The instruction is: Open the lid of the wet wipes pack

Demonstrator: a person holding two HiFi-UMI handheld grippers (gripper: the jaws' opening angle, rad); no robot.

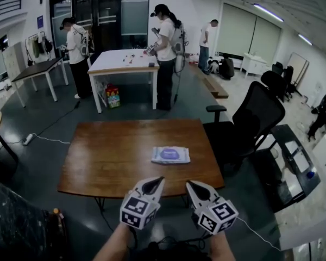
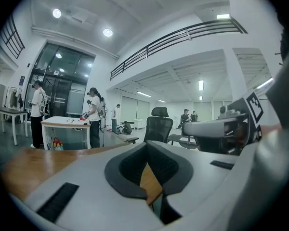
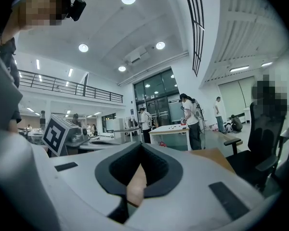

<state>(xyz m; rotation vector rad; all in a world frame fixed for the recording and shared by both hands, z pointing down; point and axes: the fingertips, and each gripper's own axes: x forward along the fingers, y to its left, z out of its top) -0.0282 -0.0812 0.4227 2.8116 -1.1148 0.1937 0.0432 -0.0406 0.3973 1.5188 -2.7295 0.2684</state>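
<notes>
both grippers were found nearest the head camera, held side by side over the near edge of the wooden table (image 1: 98,156). the jaws of the left gripper (image 1: 156,181) were seen pressed together at their tips with nothing between them. the right gripper (image 1: 192,185) was closed and empty in the same way. only the table top was glimpsed through the gap behind each pair of pads.

the wet wipes pack (image 1: 170,155) was laid flat on the near right part of the table, untouched, with its lid (image 1: 169,154) facing up and judged to be closed. its long axis was set across the head view, left to right, so that a long side was turned toward the grippers. it was placed straight ahead of the fingertips, just beyond them and between the two, perhaps a little nearer the left gripper. the jaws would have to be parted before the lid could be caught.

a black office chair (image 1: 250,118) was parked to the right of the table. farther back, several people were gathered round a white table (image 1: 125,61).
</notes>
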